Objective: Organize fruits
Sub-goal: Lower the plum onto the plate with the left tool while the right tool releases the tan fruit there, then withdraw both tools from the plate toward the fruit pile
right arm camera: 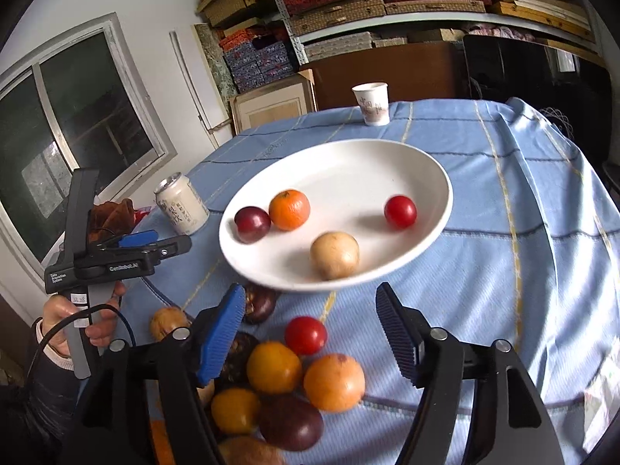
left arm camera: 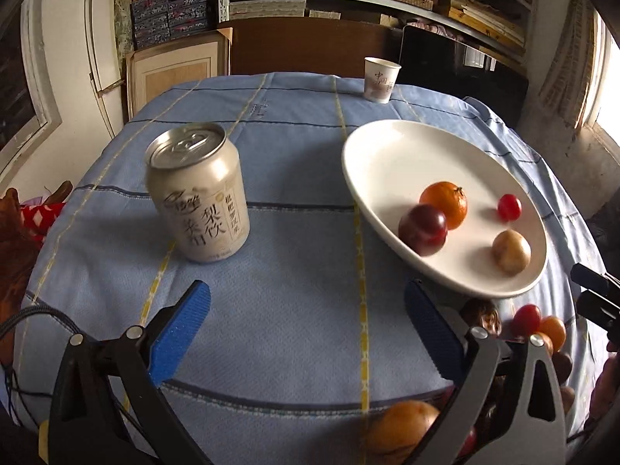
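Observation:
A white plate (right arm camera: 387,162) on the blue checked tablecloth holds a small orange (right arm camera: 289,209), a dark plum (right arm camera: 252,224), a red cherry tomato (right arm camera: 400,211) and a pale brown fruit (right arm camera: 334,254). The plate also shows in the left wrist view (left arm camera: 395,155). A pile of loose fruit (right arm camera: 279,379) lies in front of the plate: a red tomato (right arm camera: 305,334), oranges and dark plums. My right gripper (right arm camera: 310,333) is open and empty just above the pile. My left gripper (left arm camera: 308,329) is open and empty over bare cloth, left of the plate.
A beige drink can (left arm camera: 199,193) stands left of the plate. A paper cup (left arm camera: 379,79) stands at the table's far edge. The left gripper's handle and the hand holding it (right arm camera: 97,255) are at the table's left edge. Shelves of boxes stand behind.

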### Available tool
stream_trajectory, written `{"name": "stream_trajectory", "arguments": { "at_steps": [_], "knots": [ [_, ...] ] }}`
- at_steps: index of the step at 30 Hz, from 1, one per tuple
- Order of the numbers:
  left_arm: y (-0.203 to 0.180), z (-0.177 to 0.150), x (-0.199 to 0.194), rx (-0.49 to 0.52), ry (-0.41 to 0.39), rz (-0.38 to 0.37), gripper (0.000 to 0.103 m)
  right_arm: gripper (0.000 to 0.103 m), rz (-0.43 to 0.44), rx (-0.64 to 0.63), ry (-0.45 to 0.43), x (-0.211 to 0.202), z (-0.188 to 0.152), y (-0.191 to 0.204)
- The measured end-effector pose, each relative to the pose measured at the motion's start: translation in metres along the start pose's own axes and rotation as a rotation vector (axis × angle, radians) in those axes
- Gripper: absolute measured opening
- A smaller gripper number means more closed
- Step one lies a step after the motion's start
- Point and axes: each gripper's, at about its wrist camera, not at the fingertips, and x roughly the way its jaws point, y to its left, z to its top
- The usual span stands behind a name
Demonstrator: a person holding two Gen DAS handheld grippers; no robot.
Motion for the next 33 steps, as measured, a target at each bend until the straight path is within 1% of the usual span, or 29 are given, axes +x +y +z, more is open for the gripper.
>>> {"name": "stream_trajectory", "arguments": {
  "at_steps": [3,5,8,10,12,14,16,19,20,22,24,25,27,29,31,33],
  "knots": [
    [-0.004,-0.006,-0.007,0.022,-0.007,0.003,0.098,0.072,-0.004,0.041,0.039,0.001,-0.009,-0.009],
    [-0.008,-0.011,-0.009,0.048,-0.010,0.021,0.098,0.075,-0.003,0.061,0.056,0.000,-0.013,-0.014],
    [-0.011,-0.016,-0.011,0.070,-0.006,0.036,0.098,0.079,0.007,0.090,0.053,-0.003,-0.016,-0.018],
    [-0.012,-0.017,-0.012,0.072,-0.004,0.034,0.098,0.079,0.066,0.106,0.043,-0.009,-0.017,-0.020],
    [-0.010,-0.019,-0.014,0.070,-0.003,0.031,0.098,0.079,0.134,0.091,0.018,-0.021,-0.021,-0.018],
    [-0.008,-0.022,-0.016,0.063,-0.001,0.031,0.098,0.079,0.157,0.050,0.004,-0.031,-0.027,-0.013],
    [-0.005,-0.023,-0.016,0.055,0.008,0.021,0.098,0.079,0.171,0.008,0.000,-0.039,-0.040,-0.006],
    [-0.004,-0.025,-0.015,0.046,0.019,0.009,0.098,0.079,0.214,0.042,0.004,-0.047,-0.061,-0.004],
    [-0.004,-0.025,-0.015,0.044,0.019,0.006,0.098,0.079,0.245,0.069,0.015,-0.050,-0.068,-0.003],
    [-0.003,-0.026,-0.016,0.040,0.018,0.007,0.098,0.079,0.268,0.100,-0.006,-0.060,-0.079,0.000],
    [-0.002,-0.026,-0.017,0.036,0.020,0.002,0.098,0.079,0.237,0.089,-0.010,-0.068,-0.085,0.008],
    [-0.002,-0.027,-0.017,0.035,0.024,-0.003,0.098,0.079,0.201,0.076,-0.001,-0.068,-0.088,0.013],
    [-0.003,-0.029,-0.016,0.042,0.034,-0.010,0.098,0.079,0.071,0.025,0.029,-0.062,-0.091,0.027],
    [-0.006,-0.031,-0.016,0.054,0.040,-0.015,0.098,0.079,-0.040,-0.033,0.059,-0.053,-0.094,0.040],
    [-0.008,-0.034,-0.017,0.069,0.039,-0.019,0.098,0.079,-0.087,-0.091,0.076,-0.047,-0.095,0.050],
    [-0.010,-0.035,-0.019,0.081,0.035,-0.021,0.098,0.079,-0.100,-0.116,0.074,-0.044,-0.094,0.058]
  ]
}}
